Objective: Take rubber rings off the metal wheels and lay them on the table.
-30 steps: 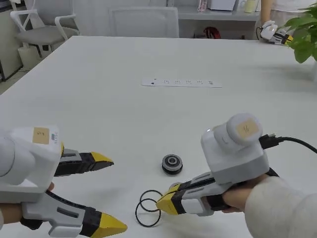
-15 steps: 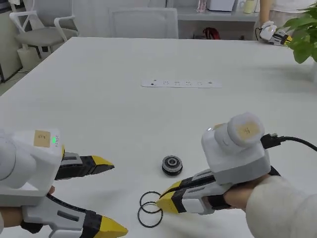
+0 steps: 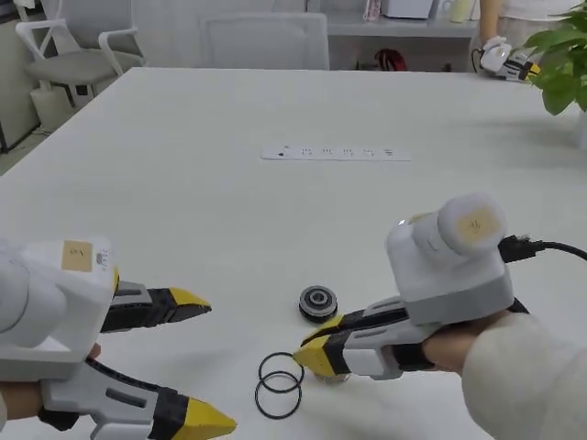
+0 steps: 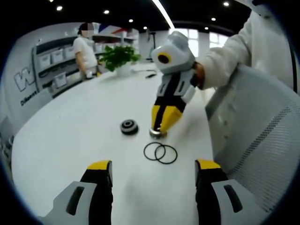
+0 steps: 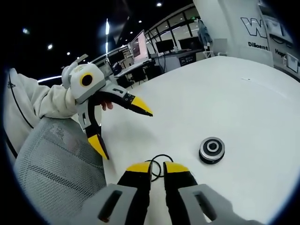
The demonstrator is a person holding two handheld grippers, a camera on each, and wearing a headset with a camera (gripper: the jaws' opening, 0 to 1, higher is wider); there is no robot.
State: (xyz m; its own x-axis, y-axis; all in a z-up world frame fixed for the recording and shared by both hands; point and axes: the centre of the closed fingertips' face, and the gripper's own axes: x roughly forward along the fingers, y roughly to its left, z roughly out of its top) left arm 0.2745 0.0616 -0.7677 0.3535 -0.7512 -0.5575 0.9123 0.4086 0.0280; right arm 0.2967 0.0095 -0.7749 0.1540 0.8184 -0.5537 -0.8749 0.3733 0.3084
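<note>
A black-rimmed metal wheel [image 3: 318, 302] [image 4: 129, 126] [image 5: 212, 149] lies flat on the white table [image 3: 229, 202]. Two loose black rubber rings [image 3: 280, 383] [image 4: 160, 153] overlap on the table in front of it. My right gripper [image 3: 310, 356] [image 4: 164, 125] [image 5: 157, 167] has its tips just right of the rings, jaws nearly together on a small bare metal wheel [image 4: 158, 134]. My left gripper [image 3: 204, 360] [image 4: 153, 165] [image 5: 126, 133] stands wide open at the lower left, holding nothing and pointing at the rings.
A white power strip [image 3: 335, 153] lies mid-table. A potted plant [image 3: 561, 69] stands at the far right corner, with another person's hand [image 3: 504, 60] beside it. Chairs [image 3: 78, 55] line the far side. A black cable [image 3: 550, 249] trails from my right gripper.
My right gripper has shifted slightly up and to the right, away from the two rings. The left gripper, rings and black-rimmed wheel have stayed put.
</note>
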